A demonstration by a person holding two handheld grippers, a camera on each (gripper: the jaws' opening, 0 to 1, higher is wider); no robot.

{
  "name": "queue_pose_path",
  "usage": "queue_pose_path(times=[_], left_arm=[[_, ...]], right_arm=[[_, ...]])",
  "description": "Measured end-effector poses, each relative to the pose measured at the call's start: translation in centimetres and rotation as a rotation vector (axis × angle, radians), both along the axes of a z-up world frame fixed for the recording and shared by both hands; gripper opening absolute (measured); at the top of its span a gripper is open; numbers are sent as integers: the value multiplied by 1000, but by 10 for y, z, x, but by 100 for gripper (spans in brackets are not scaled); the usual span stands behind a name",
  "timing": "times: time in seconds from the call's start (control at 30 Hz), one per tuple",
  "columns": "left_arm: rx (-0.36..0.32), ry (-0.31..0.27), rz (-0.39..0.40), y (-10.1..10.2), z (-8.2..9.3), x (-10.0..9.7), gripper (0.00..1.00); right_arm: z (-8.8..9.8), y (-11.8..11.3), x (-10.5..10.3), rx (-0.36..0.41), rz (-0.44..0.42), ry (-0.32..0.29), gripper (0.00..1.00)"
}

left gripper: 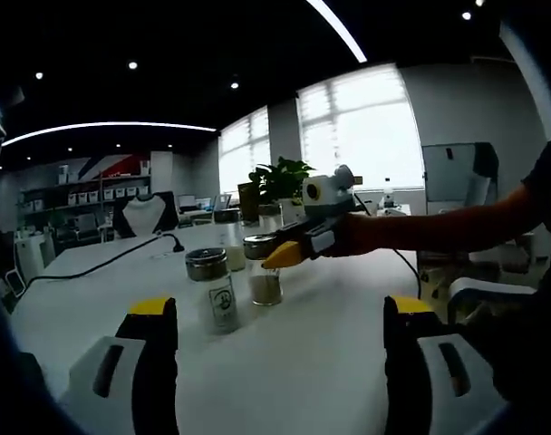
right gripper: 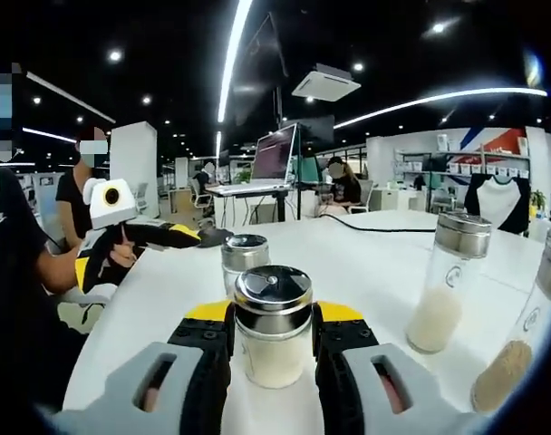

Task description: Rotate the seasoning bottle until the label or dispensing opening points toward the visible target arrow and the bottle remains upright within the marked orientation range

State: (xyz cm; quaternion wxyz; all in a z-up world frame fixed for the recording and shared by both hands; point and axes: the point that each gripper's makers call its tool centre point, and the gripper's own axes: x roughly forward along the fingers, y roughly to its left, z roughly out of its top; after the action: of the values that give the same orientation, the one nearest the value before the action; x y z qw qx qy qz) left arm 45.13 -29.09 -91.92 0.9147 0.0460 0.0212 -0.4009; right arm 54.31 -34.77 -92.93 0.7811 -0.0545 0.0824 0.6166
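My right gripper (right gripper: 273, 319) is shut on a clear seasoning bottle (right gripper: 273, 349) with a metal cap and pale contents, which stands upright on the white table (right gripper: 366, 263). In the left gripper view, the same bottle (left gripper: 265, 288) sits mid-table, and the right gripper (left gripper: 281, 256) reaches it from the right. A second capped bottle (left gripper: 217, 294) with a dark round label stands just left of it, and it appears behind the held bottle as the second bottle (right gripper: 244, 258). My left gripper (left gripper: 280, 313) hangs wide open near the table's front edge, holding nothing. It also appears as the left gripper (right gripper: 198, 236) at the left.
Two more capped bottles (right gripper: 448, 285) (right gripper: 525, 349) stand at the right. A black cable (left gripper: 112, 258) runs across the table's far side. Potted plants (left gripper: 277, 181) and other jars sit at the back. A person's arm (left gripper: 448, 227) reaches in from the right.
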Motion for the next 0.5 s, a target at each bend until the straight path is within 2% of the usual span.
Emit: queue_pose_path(times=[0.13, 0.23, 0.27, 0.5], left_arm=[[21, -7, 0, -2, -1, 0, 100], [22, -10, -2, -3, 0, -1, 100], [18, -10, -2, -3, 0, -1, 100], [15, -4, 2, -2, -1, -1, 100]], right_arm=[[-5, 1, -1, 16, -6, 14, 32], [-12, 2, -2, 0, -6, 13, 31], [-14, 2, -2, -13, -9, -7, 31], [-13, 5, 1, -15, 1, -5, 31]])
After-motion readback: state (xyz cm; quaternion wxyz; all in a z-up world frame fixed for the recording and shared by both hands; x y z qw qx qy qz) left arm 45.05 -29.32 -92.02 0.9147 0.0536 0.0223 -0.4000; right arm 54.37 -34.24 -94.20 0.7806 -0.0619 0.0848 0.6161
